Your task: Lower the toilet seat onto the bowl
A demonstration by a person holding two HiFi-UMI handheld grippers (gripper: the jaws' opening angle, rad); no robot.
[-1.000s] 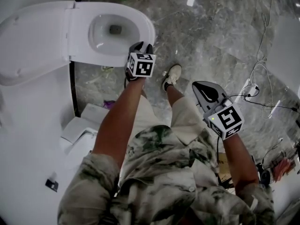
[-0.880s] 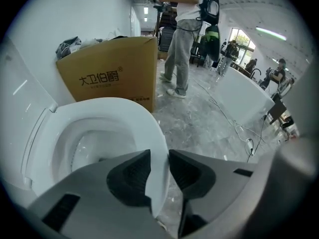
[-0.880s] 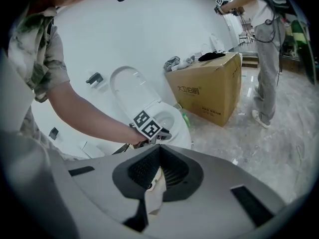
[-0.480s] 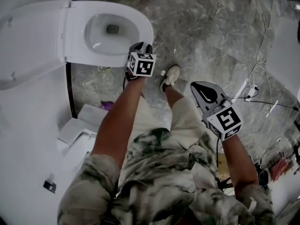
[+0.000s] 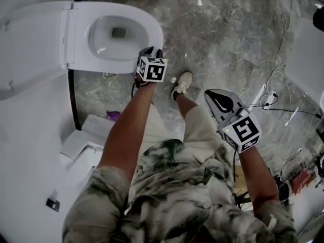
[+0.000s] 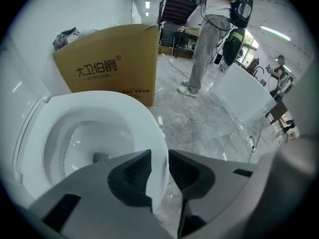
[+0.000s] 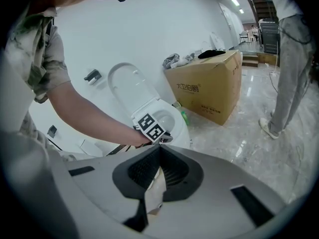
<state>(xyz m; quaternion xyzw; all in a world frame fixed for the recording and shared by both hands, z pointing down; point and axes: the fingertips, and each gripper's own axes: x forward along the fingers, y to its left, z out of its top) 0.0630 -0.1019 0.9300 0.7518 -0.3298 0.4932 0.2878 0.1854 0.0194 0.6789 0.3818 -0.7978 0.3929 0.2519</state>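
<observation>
Lowered a bit since a second ago, the left tongs (image 6: 159,156) are clamped on the front edge of the seat (image 6: 152,116). From them it is stretched back to its hinge (image 5: 64,39), on or just above the bowl (image 6: 82,143). The right tongs (image 7: 159,151), well apart, are closed empty.

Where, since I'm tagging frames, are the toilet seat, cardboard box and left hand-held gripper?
toilet seat (image 6: 153,133): left gripper view, front rim.
cardboard box (image 6: 107,66): left gripper view, printed face.
left hand-held gripper (image 6: 159,153): left gripper view, between its fingertips.
</observation>
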